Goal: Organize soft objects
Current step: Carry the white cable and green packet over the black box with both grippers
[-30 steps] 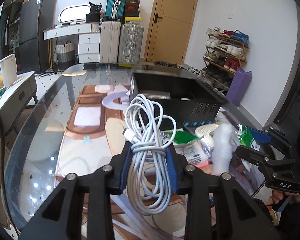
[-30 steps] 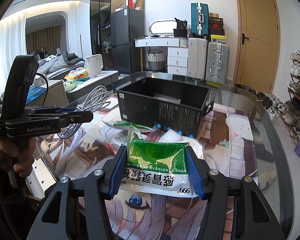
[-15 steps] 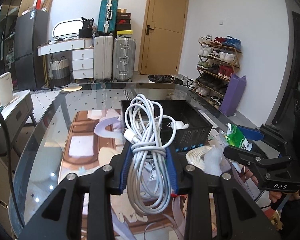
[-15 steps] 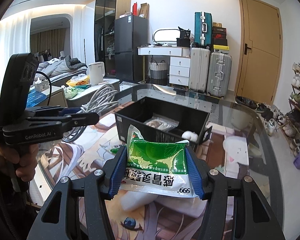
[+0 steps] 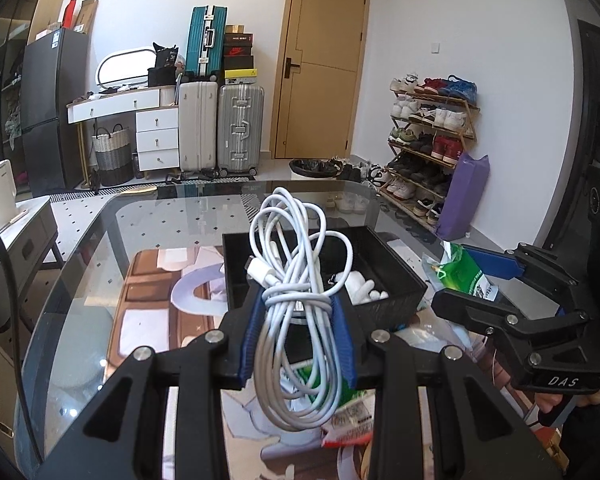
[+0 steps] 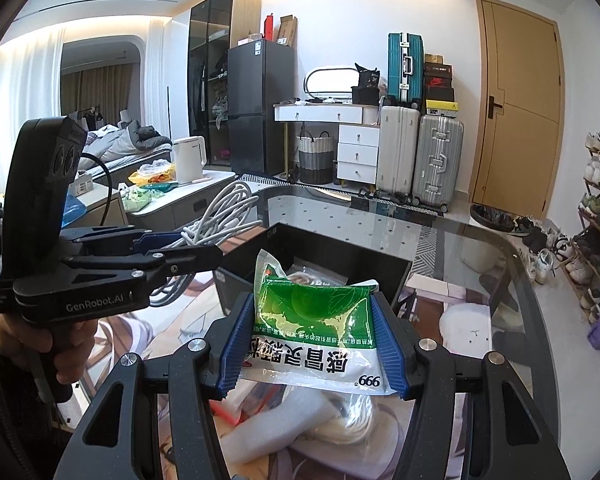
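The left hand-held gripper (image 5: 298, 336), closed tight on the white cable bundle (image 5: 296, 276) at frame centre, may snag hanging loops on the black box (image 5: 396, 280) rim, while the right hand-held gripper (image 6: 314, 344) pinches the green sachet (image 6: 314, 320) at its edges, which could slip.

Cable bundle (image 5: 296, 280) and sachet (image 6: 316, 328) — now higher, nearer black box (image 5: 396, 276).

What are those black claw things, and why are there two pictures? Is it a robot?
No robot: a person holds two grabber tools, each with a camera looking along its fingers. One picture comes from the left gripper, squeezing a bundled white cable. The other comes from the right gripper, pinching a green and white packet. In each picture you can also see the other tool off to the side. Below them is a glass table with a black box holding soft things, and more packets lie beside it.
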